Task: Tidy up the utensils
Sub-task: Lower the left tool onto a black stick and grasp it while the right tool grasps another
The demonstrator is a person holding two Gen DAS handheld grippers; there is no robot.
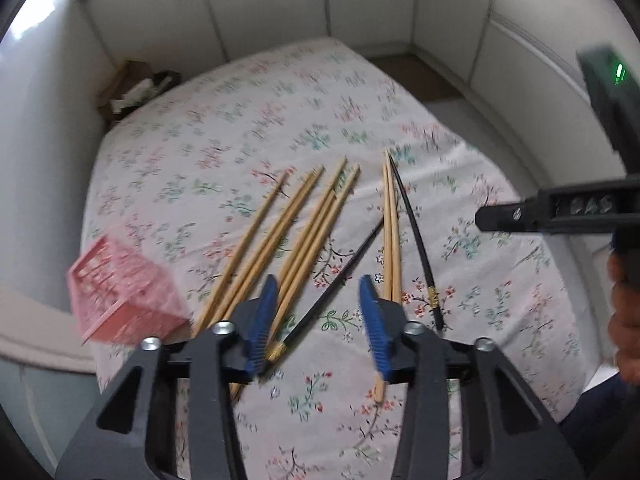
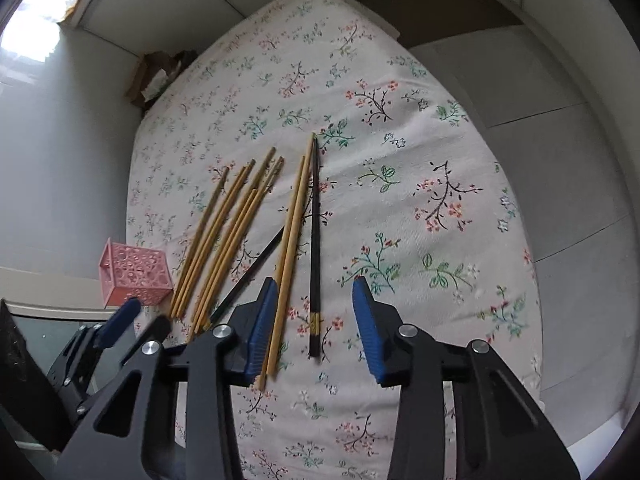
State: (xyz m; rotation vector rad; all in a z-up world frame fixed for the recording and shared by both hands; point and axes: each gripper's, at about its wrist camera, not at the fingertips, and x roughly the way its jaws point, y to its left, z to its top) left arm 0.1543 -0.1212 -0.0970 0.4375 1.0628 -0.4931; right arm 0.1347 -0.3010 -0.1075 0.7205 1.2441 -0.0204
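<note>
Several bamboo chopsticks lie fanned out on the floral tablecloth. A separate bamboo pair lies to their right. My left gripper hovers open over one black chopstick, which runs slantwise between its blue pads without touching them. My right gripper is open above the other black chopstick, whose gold-banded end lies between the jaws. The bamboo pair passes just beside the left pad of the right gripper. A pink perforated basket stands at the table's left edge.
A cardboard box sits on the floor past the table's far left corner. White panels surround the table. A person's hand shows at the right edge of the left wrist view. The two grippers hang side by side, close together.
</note>
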